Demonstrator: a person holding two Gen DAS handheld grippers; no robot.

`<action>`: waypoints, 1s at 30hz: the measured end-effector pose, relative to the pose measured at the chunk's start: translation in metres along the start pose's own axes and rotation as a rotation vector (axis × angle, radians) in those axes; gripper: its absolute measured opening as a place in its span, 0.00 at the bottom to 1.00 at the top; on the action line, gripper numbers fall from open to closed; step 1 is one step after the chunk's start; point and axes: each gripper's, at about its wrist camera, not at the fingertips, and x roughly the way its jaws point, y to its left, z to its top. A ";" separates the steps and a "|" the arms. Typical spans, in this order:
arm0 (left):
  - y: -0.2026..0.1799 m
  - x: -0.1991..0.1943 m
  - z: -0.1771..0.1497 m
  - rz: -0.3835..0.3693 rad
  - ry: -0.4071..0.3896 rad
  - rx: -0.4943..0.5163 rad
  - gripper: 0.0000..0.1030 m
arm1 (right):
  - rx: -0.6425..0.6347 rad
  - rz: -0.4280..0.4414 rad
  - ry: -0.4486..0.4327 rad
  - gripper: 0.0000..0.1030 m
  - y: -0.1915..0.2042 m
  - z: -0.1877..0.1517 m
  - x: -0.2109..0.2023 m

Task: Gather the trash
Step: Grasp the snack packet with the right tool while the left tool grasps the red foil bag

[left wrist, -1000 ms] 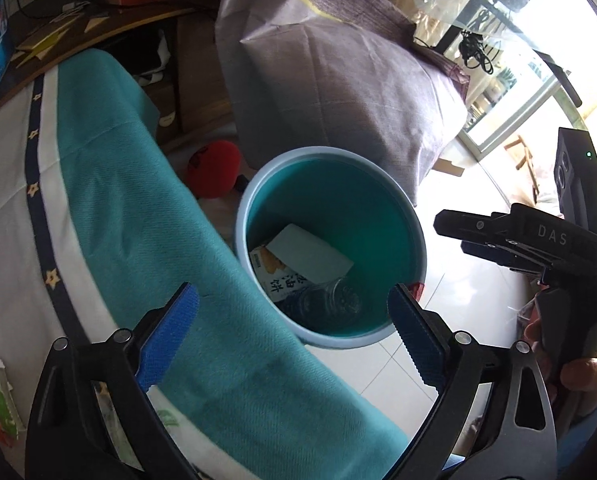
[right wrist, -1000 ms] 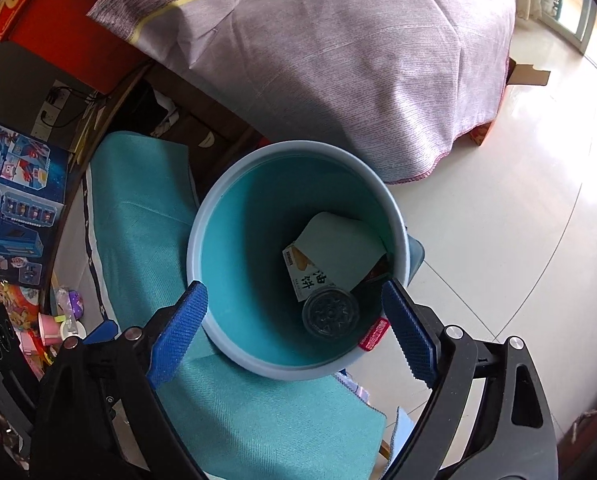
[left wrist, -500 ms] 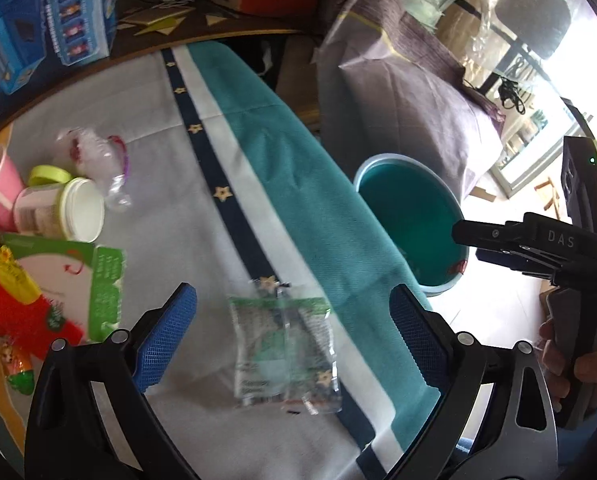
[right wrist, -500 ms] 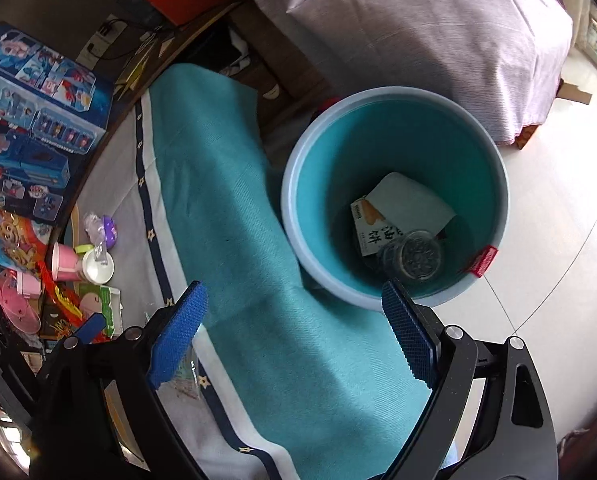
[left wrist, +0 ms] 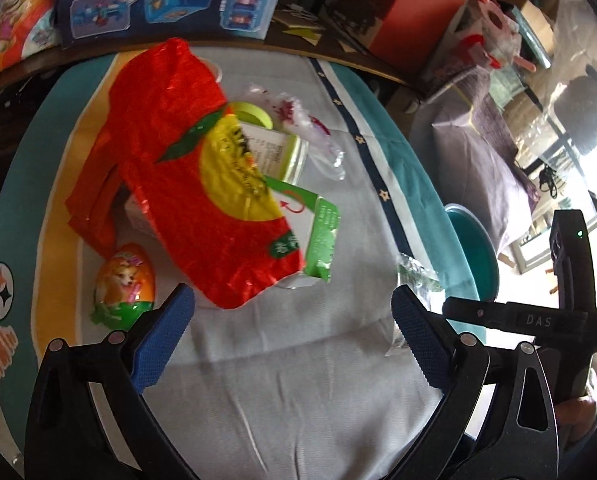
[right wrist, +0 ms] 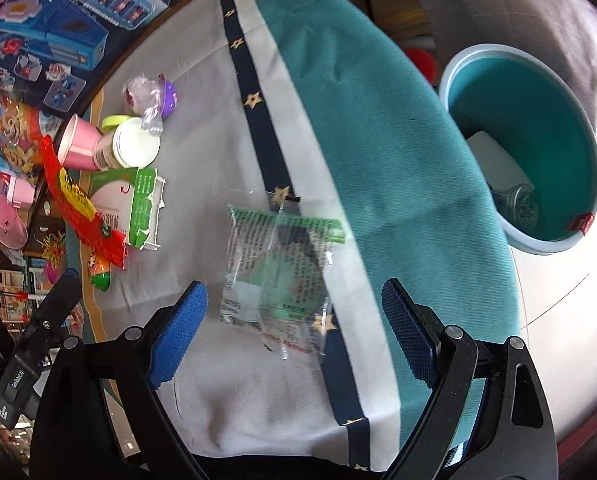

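- Left wrist view: the left gripper (left wrist: 292,334) hangs over the grey cloth (left wrist: 298,380), its blue-padded jaws spread wide with nothing between them.
- Ahead of it lies a heap of trash: a red bag (left wrist: 202,184) with a yellow patch sprawls over a green and white carton (left wrist: 318,232), and the bag's near edge sits just beyond the left finger.
- An orange egg-shaped toy (left wrist: 124,280) (a puppy printed on it) rests just beside that left finger, to its outer side.
- A crumpled clear wrapper (left wrist: 298,120) lies farther back, past the carton.
- The teal bin (left wrist: 474,252) shows at the table's right edge, and the other gripper's black body crosses in front of it.
- Right wrist view: the right gripper (right wrist: 294,316) is also wide open and holds nothing.
- A clear packet (right wrist: 278,276) with a green strip lies flat on the cloth, its near end right between the two fingers, touching neither as far as can be seen.
- The bin (right wrist: 578,168) stands on the floor to the right, well apart from the packet, with a white paper and a dark round lid inside.
- A pink cup (right wrist: 78,144) and a white tub (right wrist: 130,148) lie far left.
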 end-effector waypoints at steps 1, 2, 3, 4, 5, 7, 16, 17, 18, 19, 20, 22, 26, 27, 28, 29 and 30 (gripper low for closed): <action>0.005 -0.001 -0.002 0.000 -0.001 -0.011 0.96 | -0.003 -0.005 0.006 0.82 0.005 -0.001 0.004; 0.012 -0.002 -0.003 0.000 -0.001 -0.024 0.96 | -0.004 -0.011 0.009 0.82 0.009 -0.002 0.009; 0.015 -0.002 -0.004 0.000 0.000 -0.032 0.96 | -0.003 -0.022 0.009 0.82 0.013 -0.002 0.012; 0.022 -0.003 -0.005 0.001 0.002 -0.043 0.96 | -0.003 -0.030 0.008 0.82 0.015 -0.003 0.015; 0.027 -0.003 -0.005 0.000 0.004 -0.050 0.96 | -0.003 -0.041 0.005 0.82 0.017 -0.003 0.018; 0.036 -0.005 -0.007 0.002 0.005 -0.065 0.96 | -0.006 -0.062 0.003 0.82 0.021 -0.003 0.023; 0.059 -0.004 -0.003 0.005 0.009 -0.135 0.96 | -0.095 -0.100 -0.051 0.56 0.039 -0.002 0.029; 0.059 -0.003 -0.001 0.006 0.010 -0.143 0.96 | -0.096 -0.077 -0.046 0.55 0.040 -0.002 0.029; 0.060 -0.001 0.000 0.007 0.010 -0.149 0.96 | -0.101 -0.069 -0.050 0.55 0.041 -0.001 0.027; 0.059 0.000 0.003 0.011 0.010 -0.157 0.96 | -0.106 -0.065 -0.057 0.55 0.043 -0.001 0.025; 0.058 0.001 0.006 0.013 0.009 -0.164 0.96 | -0.107 -0.056 -0.061 0.55 0.043 0.000 0.023; 0.054 0.004 0.015 0.019 0.001 -0.175 0.96 | -0.104 -0.036 -0.069 0.55 0.044 0.004 0.017; 0.044 0.011 0.034 0.051 -0.026 -0.214 0.96 | -0.092 -0.016 -0.083 0.55 0.034 0.009 0.004; 0.042 0.013 0.038 0.058 -0.031 -0.222 0.96 | -0.089 -0.013 -0.084 0.55 0.030 0.007 0.001; 0.039 0.016 0.043 0.073 -0.038 -0.230 0.96 | -0.088 -0.010 -0.084 0.56 0.024 0.004 -0.003; 0.036 0.020 0.047 0.090 -0.042 -0.236 0.96 | -0.087 -0.007 -0.083 0.56 0.017 0.001 -0.006; 0.035 0.022 0.050 0.102 -0.043 -0.244 0.96 | -0.086 -0.004 -0.081 0.56 0.015 0.003 -0.007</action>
